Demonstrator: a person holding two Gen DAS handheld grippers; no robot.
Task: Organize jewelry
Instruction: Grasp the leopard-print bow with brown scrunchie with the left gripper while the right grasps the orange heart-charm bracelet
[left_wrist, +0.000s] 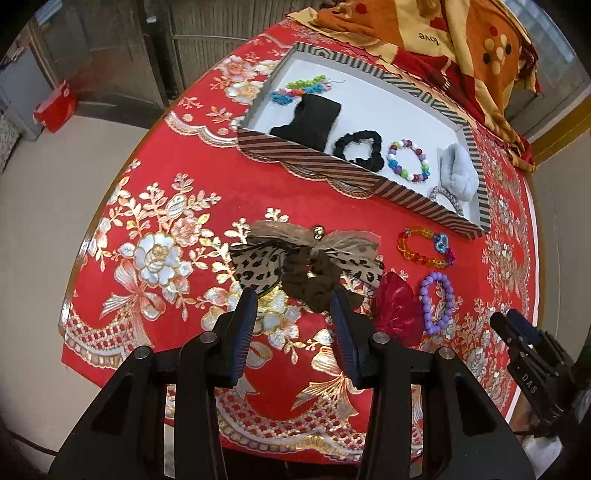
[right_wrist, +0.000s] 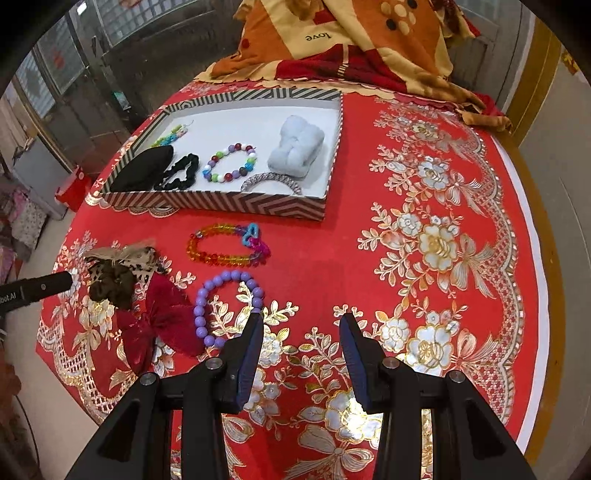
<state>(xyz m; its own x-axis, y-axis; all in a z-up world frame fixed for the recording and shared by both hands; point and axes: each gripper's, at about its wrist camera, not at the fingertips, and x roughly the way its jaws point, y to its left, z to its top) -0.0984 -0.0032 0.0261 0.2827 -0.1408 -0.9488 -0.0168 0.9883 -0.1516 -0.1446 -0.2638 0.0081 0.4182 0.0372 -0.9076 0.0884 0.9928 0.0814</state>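
Left wrist view shows the left gripper (left_wrist: 293, 297) spread wide and grasping nothing, just short of a brown scrunchie with a leopard-print bow (left_wrist: 308, 264) on the red, gold-flowered tablecloth (left_wrist: 177, 184). Beside it lie a red fabric bow (left_wrist: 397, 310), a purple bead bracelet (right_wrist: 227, 308) and an amber bead bracelet (right_wrist: 227, 249). Right wrist view has the right gripper (right_wrist: 301, 323) likewise released and empty beside the purple bracelet, while the striped cardboard tray (right_wrist: 221, 205) beyond already holds beads and hair ties.

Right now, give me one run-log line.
left gripper: open, at leopard-print bow scrunchie | right gripper: open, empty | striped tray: part-filled
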